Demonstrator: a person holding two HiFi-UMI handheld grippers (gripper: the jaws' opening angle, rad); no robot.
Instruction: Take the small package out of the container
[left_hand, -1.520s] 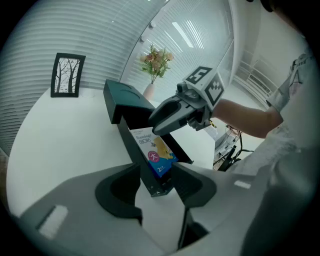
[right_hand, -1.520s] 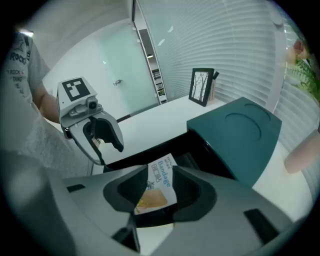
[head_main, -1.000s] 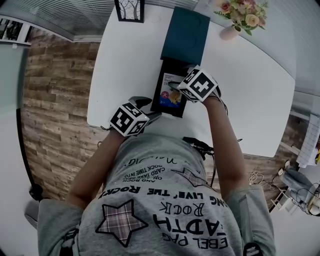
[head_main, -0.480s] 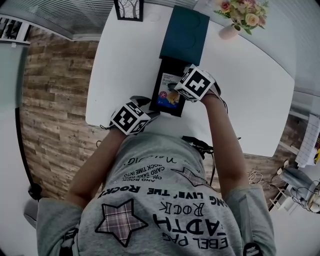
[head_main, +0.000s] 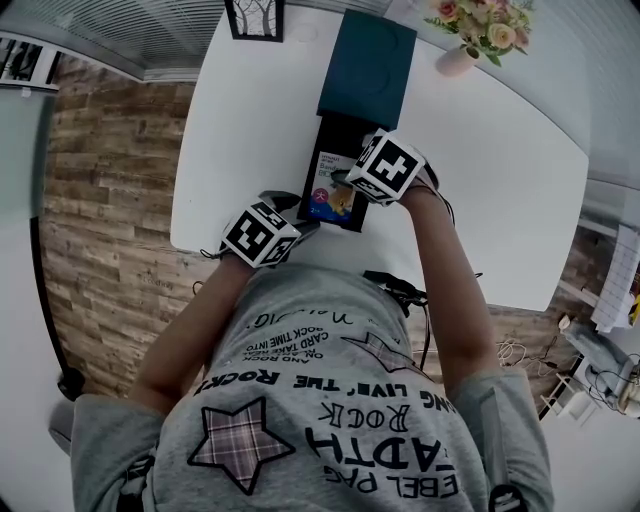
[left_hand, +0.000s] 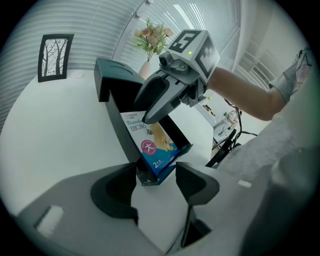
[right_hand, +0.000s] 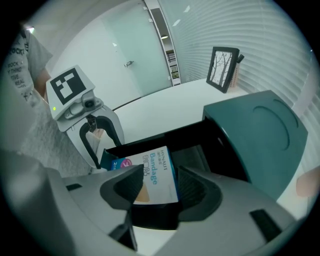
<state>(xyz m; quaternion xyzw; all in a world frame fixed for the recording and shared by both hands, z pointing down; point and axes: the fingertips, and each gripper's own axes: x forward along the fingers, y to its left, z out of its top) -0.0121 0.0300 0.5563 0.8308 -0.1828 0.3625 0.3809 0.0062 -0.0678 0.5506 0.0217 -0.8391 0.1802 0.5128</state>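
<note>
The small bandage package (right_hand: 159, 165) leans tilted inside the open dark box (right_hand: 192, 150) on the white table (head_main: 480, 170). The right gripper (right_hand: 160, 186) hangs over the package inside the box, jaws apart and not clamped on it. The left gripper (left_hand: 156, 181), also released, straddles the box's near corner.

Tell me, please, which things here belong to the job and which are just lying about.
Job: white-and-blue bandage package; dark teal lidded box; right gripper, jaws apart astride the package; left gripper, open by the box's corner.
Lying about: black-framed tree picture; pink vase of flowers.
</note>
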